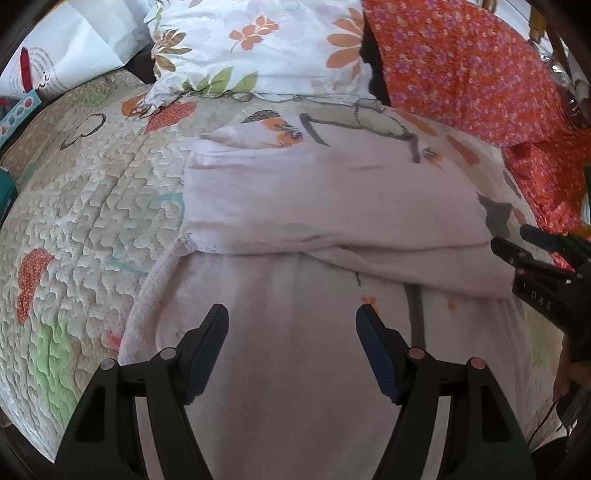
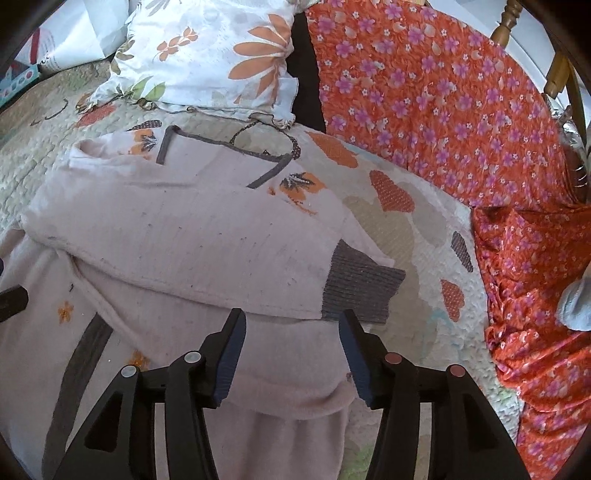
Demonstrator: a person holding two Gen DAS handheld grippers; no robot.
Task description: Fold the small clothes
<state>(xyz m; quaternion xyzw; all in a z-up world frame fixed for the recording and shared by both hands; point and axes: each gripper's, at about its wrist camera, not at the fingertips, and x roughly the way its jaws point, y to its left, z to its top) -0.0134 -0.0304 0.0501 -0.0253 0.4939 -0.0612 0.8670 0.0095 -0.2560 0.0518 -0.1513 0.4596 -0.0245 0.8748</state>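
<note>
A pale pink sweater (image 1: 295,206) with grey trim and small orange flowers lies flat on the quilted bedspread (image 1: 92,206). One sleeve (image 2: 192,243) is folded across the body, and its grey ribbed cuff (image 2: 362,291) rests at the right. My left gripper (image 1: 291,308) hovers open over the sweater's lower body with nothing between its fingers. My right gripper (image 2: 291,313) stands open just above the sleeve's lower edge, left of the cuff, and its pads press on nothing. In the left wrist view the right gripper (image 1: 513,236) shows at the sweater's right edge.
A floral white pillow (image 2: 207,55) lies at the head of the bed. Orange flowered cloth (image 2: 461,110) covers the right side and bunches near the sweater. A white paper bag (image 1: 74,44) stands at the back left. A wooden chair back (image 2: 509,22) shows at the far right.
</note>
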